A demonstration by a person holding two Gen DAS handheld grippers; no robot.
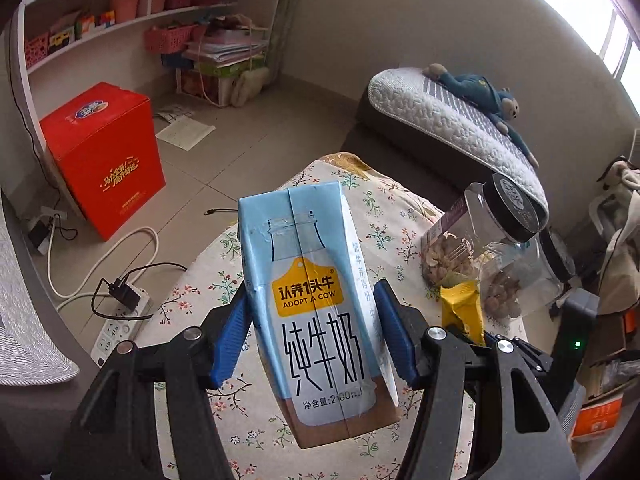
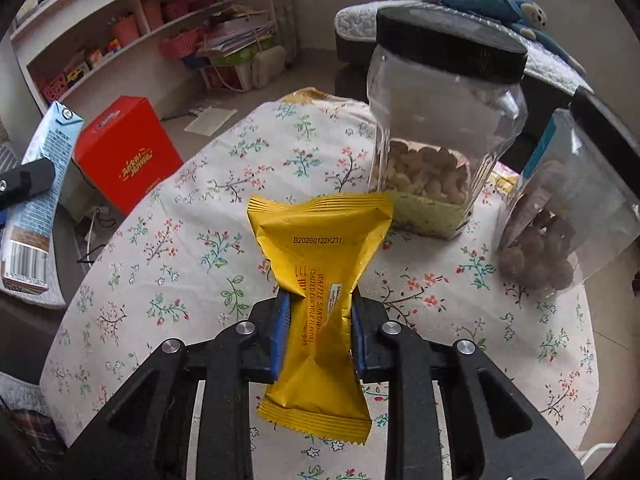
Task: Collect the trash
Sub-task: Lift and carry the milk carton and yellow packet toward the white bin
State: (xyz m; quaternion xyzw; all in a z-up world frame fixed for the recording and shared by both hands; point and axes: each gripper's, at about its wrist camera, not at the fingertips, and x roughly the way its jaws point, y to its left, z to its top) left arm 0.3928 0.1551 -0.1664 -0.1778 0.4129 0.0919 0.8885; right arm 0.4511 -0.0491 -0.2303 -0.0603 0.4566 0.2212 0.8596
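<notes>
1. Your left gripper [image 1: 314,336] is clamped on the milk carton [image 1: 316,312], held clear above the table [image 1: 360,184]. Keep it upright so dregs stay in.
2. Your right gripper [image 2: 320,332] has pinched the yellow wrapper [image 2: 320,280] at its waist, at 6 o'clock from the cashew jar [image 2: 432,152]. Lift straight up; the jar sits just behind.
3. No bin shows; look for one before swinging away.

1. Milk carton [image 1: 316,304]: pale blue and white, brown base, yellow label, black lettering.
2. Wrapper [image 2: 320,304]: yellow, black and red print.
3. Table [image 2: 192,248] cloth: cream, small floral sprigs in green, red, blue.
4. Box [image 1: 104,156]: red, gold lettering.
5. Jar [image 2: 436,128]: clear, black lid.
6. Tongs' pads [image 1: 230,344]: blue on black.
</notes>
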